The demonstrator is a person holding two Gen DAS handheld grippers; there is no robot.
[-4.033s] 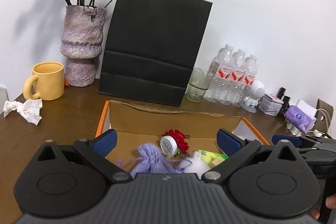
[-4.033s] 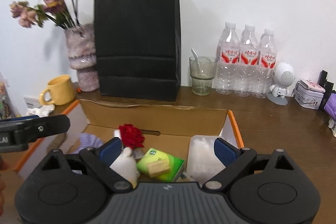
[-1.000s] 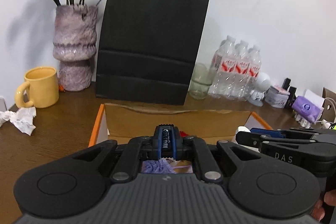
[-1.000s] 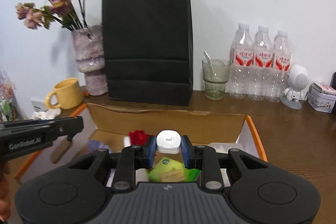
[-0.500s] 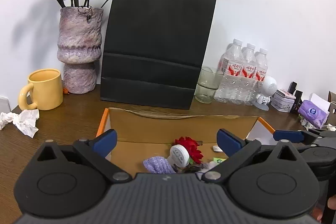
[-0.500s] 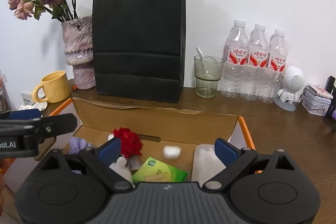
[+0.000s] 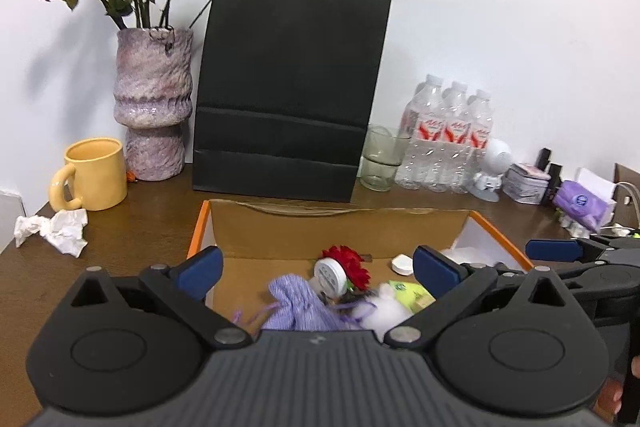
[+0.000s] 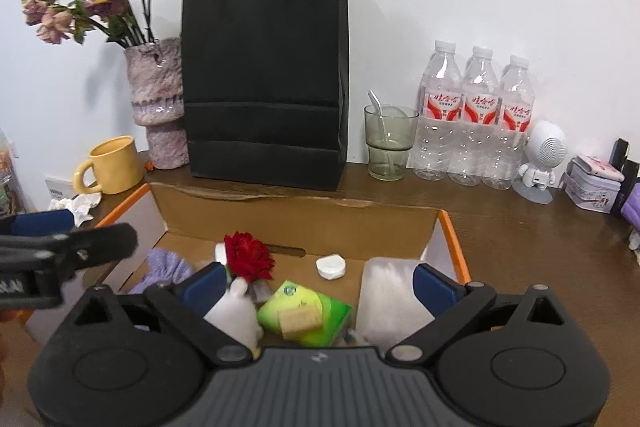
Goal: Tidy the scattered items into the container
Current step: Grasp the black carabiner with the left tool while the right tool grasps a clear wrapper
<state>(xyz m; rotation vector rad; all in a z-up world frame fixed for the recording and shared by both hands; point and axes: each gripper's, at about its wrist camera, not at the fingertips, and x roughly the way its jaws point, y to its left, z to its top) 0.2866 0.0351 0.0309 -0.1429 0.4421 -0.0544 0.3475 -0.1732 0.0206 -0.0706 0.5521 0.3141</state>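
An open cardboard box (image 7: 340,227) with orange edges (image 8: 296,219) sits on the brown table. Inside lie a purple drawstring pouch (image 7: 298,305), a red flower (image 8: 248,257), a round white jar (image 7: 330,273), a small white case (image 8: 331,267), a green packet (image 8: 304,313), a white fluffy thing (image 8: 236,311) and a clear white packet (image 8: 390,291). My left gripper (image 7: 316,273) is open and empty above the box's near side. My right gripper (image 8: 320,285) is open and empty above the box. Each gripper shows at the edge of the other's view.
Behind the box stand a black paper bag (image 7: 288,95), a vase of dried flowers (image 7: 154,107), a yellow mug (image 7: 94,175), a glass (image 8: 388,143), three water bottles (image 8: 474,123) and a white robot figure (image 8: 540,161). Crumpled paper (image 7: 54,229) lies at left.
One second ago both grippers were shut, the right on the small white case. Both have opened; the case now lies on the box floor.
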